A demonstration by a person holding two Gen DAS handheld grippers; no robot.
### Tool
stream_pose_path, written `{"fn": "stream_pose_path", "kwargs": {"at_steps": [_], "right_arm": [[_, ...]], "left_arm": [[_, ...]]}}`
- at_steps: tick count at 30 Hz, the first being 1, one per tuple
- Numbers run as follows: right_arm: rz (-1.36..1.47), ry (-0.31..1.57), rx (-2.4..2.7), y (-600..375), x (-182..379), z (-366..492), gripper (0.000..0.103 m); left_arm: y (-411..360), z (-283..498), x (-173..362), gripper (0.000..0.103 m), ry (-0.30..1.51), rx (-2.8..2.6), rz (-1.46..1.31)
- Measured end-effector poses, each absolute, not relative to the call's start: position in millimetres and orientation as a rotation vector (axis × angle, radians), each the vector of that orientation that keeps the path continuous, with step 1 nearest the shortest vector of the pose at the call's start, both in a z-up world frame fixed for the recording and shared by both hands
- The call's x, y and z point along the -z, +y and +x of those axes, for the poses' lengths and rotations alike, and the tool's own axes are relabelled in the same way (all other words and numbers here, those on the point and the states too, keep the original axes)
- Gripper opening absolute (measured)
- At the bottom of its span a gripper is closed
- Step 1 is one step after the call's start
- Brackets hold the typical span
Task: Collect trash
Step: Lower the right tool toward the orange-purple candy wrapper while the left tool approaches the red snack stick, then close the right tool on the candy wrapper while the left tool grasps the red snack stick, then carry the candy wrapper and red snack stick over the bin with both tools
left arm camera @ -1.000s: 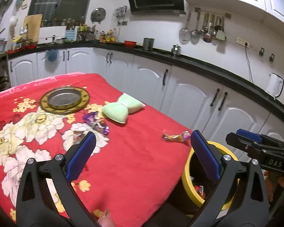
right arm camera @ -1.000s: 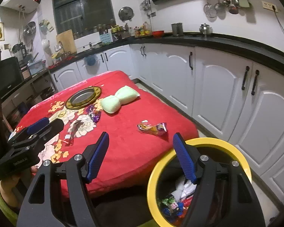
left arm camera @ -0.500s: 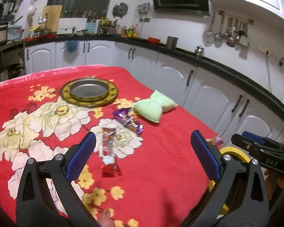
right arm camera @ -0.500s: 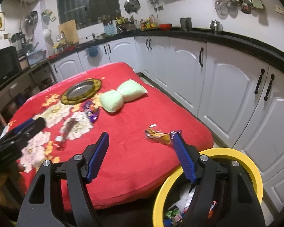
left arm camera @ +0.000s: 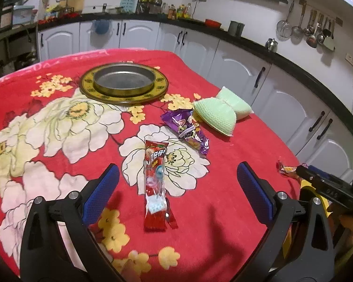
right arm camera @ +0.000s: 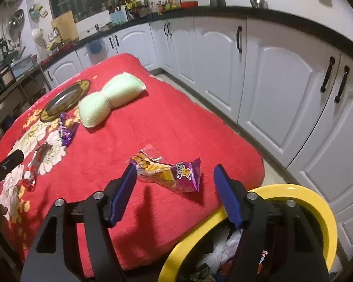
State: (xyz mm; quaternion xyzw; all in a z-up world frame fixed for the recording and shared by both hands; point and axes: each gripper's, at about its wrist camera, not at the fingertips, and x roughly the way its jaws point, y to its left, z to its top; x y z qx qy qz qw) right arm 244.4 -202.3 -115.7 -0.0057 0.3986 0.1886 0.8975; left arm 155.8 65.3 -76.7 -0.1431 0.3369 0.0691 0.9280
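Right now your left gripper [left arm camera: 176, 188] is spread wide and grips nothing; its blue pads [left arm camera: 101, 195] stand on either side of the red wrapper [left arm camera: 154, 183], which lies flat on the bench [left arm camera: 223, 199] with its long side pointing toward the round metal tray [left arm camera: 124, 82]. You have not closed on it, and I cannot tell whether the pads touch the cloth.

Just beyond the red wrapper, on the side away from you and nearer the tray, lies the purple wrapper [left arm camera: 187, 128]. Touching or just beside the purple wrapper's far end sits the pale green mesh sponge [left arm camera: 220, 115], pinched in the middle like a bow.

Your right gripper [right arm camera: 175, 190] is likewise wide open and holds nothing. The orange-and-purple wrapper [right arm camera: 168, 175] lies between its blue pads [right arm camera: 123, 192], close to the left pad, near the bench edge. In the left wrist view the same wrapper [left arm camera: 288, 170] shows at the bench's right edge, partly hidden by your right gripper [left arm camera: 327, 185].

Below that bench edge, just beside the orange-and-purple wrapper, stands the yellow-rimmed bin [right arm camera: 317, 202], with white paper and coloured wrappers already inside it. The red floral cloth [right arm camera: 153, 122] covers the whole bench, and the tray sits on it at the far side from the bin.
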Motion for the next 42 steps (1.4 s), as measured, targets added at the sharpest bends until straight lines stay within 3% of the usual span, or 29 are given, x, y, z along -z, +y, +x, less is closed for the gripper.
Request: {"fn": "stream_pose_path", "kwargs": {"at_steps": [3, 5, 9, 17, 22, 42], "right_arm": [[-0.006, 0.851, -0.404, -200, 125, 252, 0.055], [0.001, 0.868, -0.425, -198, 130, 254, 0.042], [-0.015, 0.859, -0.437, -189, 130, 249, 0.036], [-0.045, 0.843, -0.487, -169, 129, 225, 0.025], [-0.086, 0.839, -0.514, -153, 127, 210, 0.022], [-0.092, 0.784, -0.622, -137, 95, 156, 0.019]], "left_arm": [[67, 163, 83, 0.084, 0.717, -0.134, -0.314], [69, 167, 89, 0.076, 0.737, -0.130, -0.322], [72, 171, 100, 0.061, 0.770, -0.128, -0.342], [85, 167, 112, 0.013, 0.804, -0.138, -0.402], [91, 161, 113, 0.008, 0.796, -0.135, -0.430], [69, 129, 80, 0.007, 0.710, -0.083, -0.343]]}}
